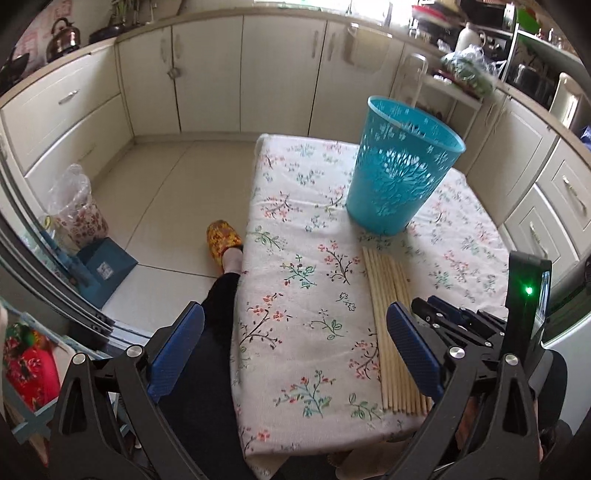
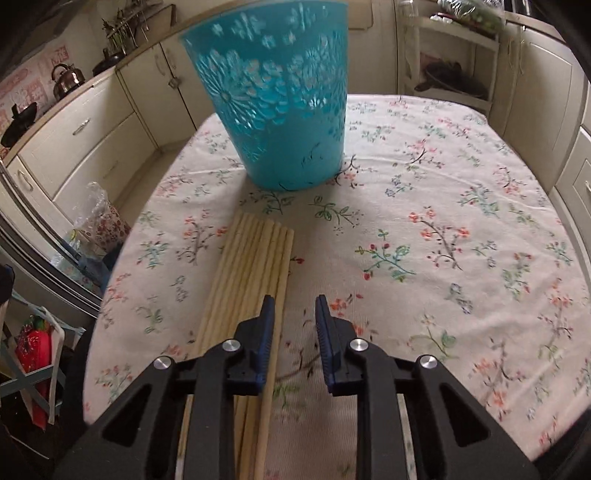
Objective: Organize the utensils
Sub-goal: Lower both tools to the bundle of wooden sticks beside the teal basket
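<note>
No utensil is binned yet: the bundle of pale wooden chopsticks (image 2: 255, 266) lies on the floral-clothed worktop (image 2: 424, 221), at 6 o'clock of the perforated turquoise plastic basket (image 2: 273, 96). The right hand-held gripper (image 2: 294, 317) stands narrowly apart and clamps nothing, chopsticks at its 9 o'clock; the left hand-held gripper (image 1: 295, 347) stands wide apart and empty.

Cream cabinets (image 1: 207, 77) with metal handles run along the walls under a pale counter (image 1: 74, 55). A kettle (image 1: 63, 37) stands on this counter at the left. The floor (image 1: 166, 192) has large light tiles. Daylight comes from a window (image 1: 369, 11) behind.
</note>
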The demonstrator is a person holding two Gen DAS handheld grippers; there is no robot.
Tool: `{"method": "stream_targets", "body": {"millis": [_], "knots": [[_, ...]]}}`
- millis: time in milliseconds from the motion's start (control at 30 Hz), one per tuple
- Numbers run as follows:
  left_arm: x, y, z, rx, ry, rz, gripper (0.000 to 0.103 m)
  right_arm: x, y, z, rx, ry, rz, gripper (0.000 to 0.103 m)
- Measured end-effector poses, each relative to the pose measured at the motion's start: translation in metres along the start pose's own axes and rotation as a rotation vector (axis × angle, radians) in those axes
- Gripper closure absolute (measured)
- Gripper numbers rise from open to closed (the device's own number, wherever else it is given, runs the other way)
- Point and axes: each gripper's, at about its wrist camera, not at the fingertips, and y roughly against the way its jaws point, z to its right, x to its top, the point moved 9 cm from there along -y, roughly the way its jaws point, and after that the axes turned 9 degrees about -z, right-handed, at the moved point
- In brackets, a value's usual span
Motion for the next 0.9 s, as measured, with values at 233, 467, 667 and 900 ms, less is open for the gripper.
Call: {"method": "stream_targets", "body": {"millis": [233,467,667,900], "knots": [[0.012,-0.045,0.015,-0.004,-0.022,-0.061,0.008,0.018,0.004,0.019,-0.081,0.096,0.02,0.087],[0.022,-0.099,0.037,0.033,-0.073,-0.128,0.01,0.022,0.002,0.039,0.01,0.064,-0.002,0.096],[0.028,-0.127,0.047,0.074,-0.092,-0.158,0.014,0.017,-0.007,0.037,0.093,0.011,0.028,0.096],[0.032,-0.14,0.052,0.116,-0.105,-0.17,0.014,0.004,-0.014,0.023,0.168,-0.024,0.022,0.096]]}}
